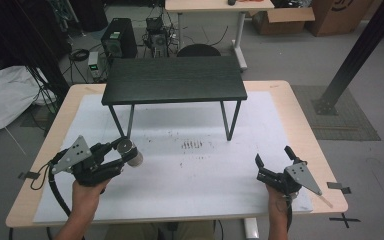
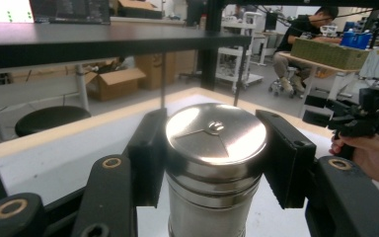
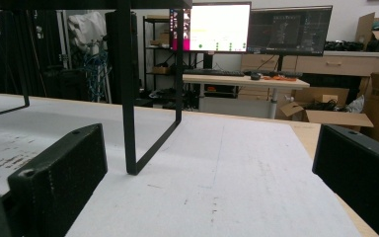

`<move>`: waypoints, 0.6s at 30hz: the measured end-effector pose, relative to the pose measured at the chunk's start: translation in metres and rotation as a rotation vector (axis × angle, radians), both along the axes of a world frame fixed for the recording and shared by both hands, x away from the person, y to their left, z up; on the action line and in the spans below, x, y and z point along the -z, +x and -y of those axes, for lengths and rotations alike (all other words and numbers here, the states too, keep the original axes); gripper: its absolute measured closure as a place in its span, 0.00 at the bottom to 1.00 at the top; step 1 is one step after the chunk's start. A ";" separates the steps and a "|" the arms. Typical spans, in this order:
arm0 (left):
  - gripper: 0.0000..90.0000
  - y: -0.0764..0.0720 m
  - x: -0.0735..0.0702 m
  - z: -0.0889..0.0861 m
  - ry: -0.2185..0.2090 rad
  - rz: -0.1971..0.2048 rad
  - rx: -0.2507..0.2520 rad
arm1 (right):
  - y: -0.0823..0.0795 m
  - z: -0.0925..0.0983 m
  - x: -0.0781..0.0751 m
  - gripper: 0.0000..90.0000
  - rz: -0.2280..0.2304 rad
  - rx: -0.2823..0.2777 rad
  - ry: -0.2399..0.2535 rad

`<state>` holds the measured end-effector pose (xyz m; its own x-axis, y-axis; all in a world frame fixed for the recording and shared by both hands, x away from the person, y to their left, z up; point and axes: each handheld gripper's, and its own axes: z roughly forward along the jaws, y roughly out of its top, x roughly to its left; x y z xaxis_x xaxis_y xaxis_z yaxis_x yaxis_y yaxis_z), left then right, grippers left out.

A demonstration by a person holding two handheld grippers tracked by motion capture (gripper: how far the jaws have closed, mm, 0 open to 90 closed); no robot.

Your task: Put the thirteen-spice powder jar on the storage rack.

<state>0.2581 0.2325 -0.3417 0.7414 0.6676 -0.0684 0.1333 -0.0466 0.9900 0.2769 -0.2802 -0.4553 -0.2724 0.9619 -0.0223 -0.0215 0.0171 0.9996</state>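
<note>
- A wooden table (image 1: 290,107) carries a white sheet (image 1: 200,170), and on the sheet stands a small black shelf (image 1: 174,80) on thin metal legs; everything below is placed from that shelf.
- The left gripper (image 1: 125,150) sits in front of the shelf's left front leg, near the table's left edge, held by the person's left hand (image 1: 87,192).
- Its jaws are closed onto a shiny metal can (image 1: 131,152), one pad on each side just under the lid; in the left gripper view the can (image 2: 216,163) stands upright between the pads with its round lid facing the camera.
- In the high view the can lies tilted sideways, just in front of the shelf's left leg and above the sheet; whether it touches the sheet cannot be told.
- The right gripper (image 1: 274,162) is well in front of the shelf's right front leg, near the table's right edge, held by the right hand (image 1: 277,197).
- Its jaws stand wide apart with nothing between them; the right gripper view looks across bare sheet toward the shelf's leg (image 3: 128,98).
- A patch of dark specks (image 1: 192,145) marks the sheet in front of the shelf, between the two grippers.
</note>
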 end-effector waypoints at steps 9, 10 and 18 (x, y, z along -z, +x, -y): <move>0.55 0.006 -0.017 0.007 -0.003 0.015 0.031 | 0.000 0.000 0.000 0.00 0.002 -0.001 0.000; 0.55 0.007 -0.019 0.008 -0.006 0.018 0.033 | 0.000 0.000 0.000 0.00 0.000 -0.001 0.000; 0.54 0.014 -0.037 0.012 -0.018 0.048 0.048 | 0.000 0.000 0.000 0.00 0.002 -0.003 -0.001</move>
<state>0.2719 0.2202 -0.3045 0.7753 0.6301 -0.0432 0.0834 -0.0343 0.9959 0.2766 -0.2801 -0.4554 -0.2755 0.9610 -0.0239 -0.0231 0.0183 0.9996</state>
